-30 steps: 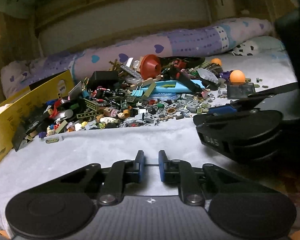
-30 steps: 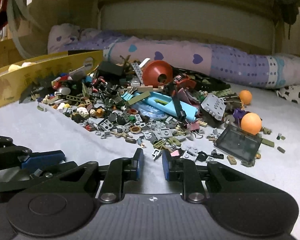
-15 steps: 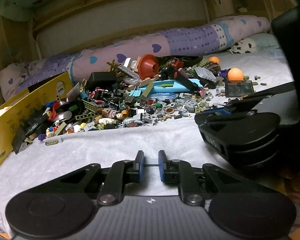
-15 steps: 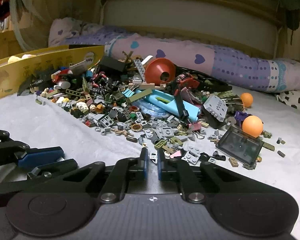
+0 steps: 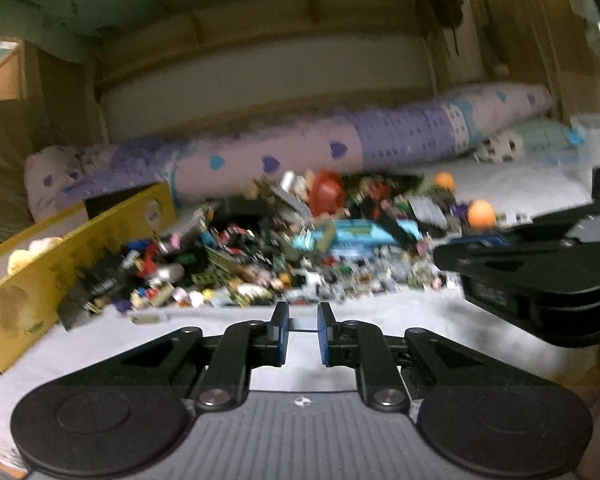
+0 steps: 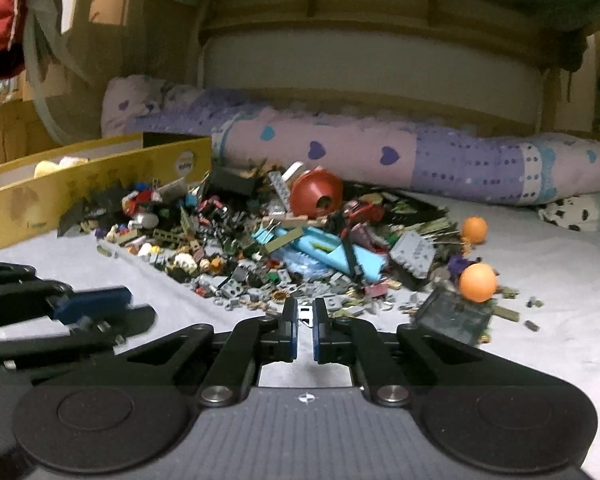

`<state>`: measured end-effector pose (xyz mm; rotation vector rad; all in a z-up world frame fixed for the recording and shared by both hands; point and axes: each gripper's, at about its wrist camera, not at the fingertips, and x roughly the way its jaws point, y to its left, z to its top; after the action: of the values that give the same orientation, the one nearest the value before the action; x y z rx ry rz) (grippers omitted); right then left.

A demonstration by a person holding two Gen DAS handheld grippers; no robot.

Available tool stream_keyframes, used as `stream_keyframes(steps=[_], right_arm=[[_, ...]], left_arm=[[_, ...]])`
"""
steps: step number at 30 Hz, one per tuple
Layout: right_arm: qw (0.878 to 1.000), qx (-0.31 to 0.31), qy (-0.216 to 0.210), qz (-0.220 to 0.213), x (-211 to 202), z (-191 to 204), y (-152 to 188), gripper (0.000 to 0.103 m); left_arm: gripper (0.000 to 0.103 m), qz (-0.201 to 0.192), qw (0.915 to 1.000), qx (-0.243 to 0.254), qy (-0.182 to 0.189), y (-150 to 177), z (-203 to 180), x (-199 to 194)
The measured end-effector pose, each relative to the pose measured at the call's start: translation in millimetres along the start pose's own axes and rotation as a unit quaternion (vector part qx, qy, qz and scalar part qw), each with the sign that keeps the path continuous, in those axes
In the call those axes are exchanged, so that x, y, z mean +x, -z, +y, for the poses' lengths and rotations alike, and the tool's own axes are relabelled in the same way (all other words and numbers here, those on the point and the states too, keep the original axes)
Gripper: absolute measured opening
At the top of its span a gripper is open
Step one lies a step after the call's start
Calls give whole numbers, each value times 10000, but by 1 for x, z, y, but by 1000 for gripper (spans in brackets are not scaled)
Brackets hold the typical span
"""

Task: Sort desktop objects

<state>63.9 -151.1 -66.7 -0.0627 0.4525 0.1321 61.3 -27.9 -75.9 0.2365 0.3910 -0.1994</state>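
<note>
My right gripper point(image 6: 306, 322) is pinching a tiny white brick point(image 6: 305, 313) between its nearly closed tips. My left gripper point(image 5: 302, 322) has a small gap and holds nothing. Both hang over the pale sheet point(image 6: 560, 280), at the near edge of the big toy pile point(image 6: 268, 236). The yellow box point(image 6: 80, 192) sits at the pile's far left side, two orange balls point(image 6: 477, 282) at its right. The brick is so small it could slip out and get lost in the pile if I jerk my hand.
</note>
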Motion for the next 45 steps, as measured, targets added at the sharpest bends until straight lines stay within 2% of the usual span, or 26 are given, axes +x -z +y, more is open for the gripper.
stream_keyframes(steps=[6, 9, 12, 15, 21, 25, 29, 34, 38, 42, 45], right_arm=[[9993, 141, -75, -336, -23, -6, -8, 9], [9987, 245, -143, -426, -27, -10, -9, 9], [9976, 329, -189, -579, -28, -12, -9, 9], [9955, 492, -383, -707, -31, -13, -11, 9], [9949, 491, -669, -581, -26, -9, -11, 9], [9970, 302, -530, -466, -22, -1, -10, 9], [9973, 391, -545, -308, -17, 0, -9, 9], [9963, 426, -658, -355, -18, 4, -8, 9], [9967, 378, -593, -398, -19, 10, -10, 9], [9937, 601, -773, -537, -21, 13, -16, 9], [9930, 504, -904, -578, -20, 22, -19, 9]], left_arm=[[16, -402, 9989, -38, 220, -17, 4, -19], [16, -412, 9989, 74, 190, -18, 1, -22], [16, -419, 9990, 110, -51, -18, 1, -23], [16, -439, 9989, -39, -142, -19, 8, -24], [16, -427, 9987, -146, -236, -17, 15, -23], [16, -614, 9972, -219, -353, -18, 18, -26], [16, -691, 9962, -331, -404, -19, 24, -28], [16, -807, 9939, -551, -508, -20, 37, -31], [16, -879, 9922, -679, -558, -20, 50, -34], [17, -928, 9900, -850, -633, -17, 63, -39], [17, -978, 9888, -867, -718, -15, 71, -43]])
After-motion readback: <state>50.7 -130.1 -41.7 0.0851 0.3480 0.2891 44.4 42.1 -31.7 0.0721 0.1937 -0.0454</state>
